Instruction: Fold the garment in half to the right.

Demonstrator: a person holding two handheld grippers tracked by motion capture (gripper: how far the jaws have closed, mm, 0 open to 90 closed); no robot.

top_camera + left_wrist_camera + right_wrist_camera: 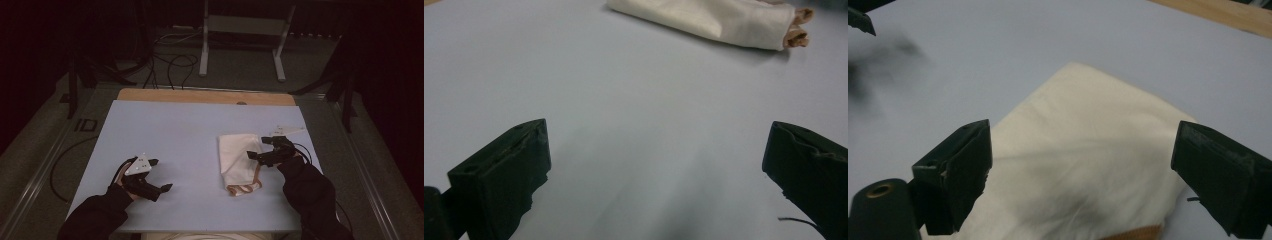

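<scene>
The folded cream cloth (239,160) lies right of centre on the bench (175,130). The right gripper (260,147) hovers over it, jaws wide apart; the left gripper (160,175), also spread, waits well apart. Next, probably, a pinch on an edge.

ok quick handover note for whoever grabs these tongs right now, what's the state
Left tongs: open, holding nothing, over bare blue mat, apart from the cloth.
Right tongs: open, poised over the folded cream cloth, not gripping it.
Cloth: lies folded on the mat's right half, brown trim at its near end.
Done: cloth looks folded into a narrow stack.
Left: probably a final fold or moving it; can't tell which.
</scene>
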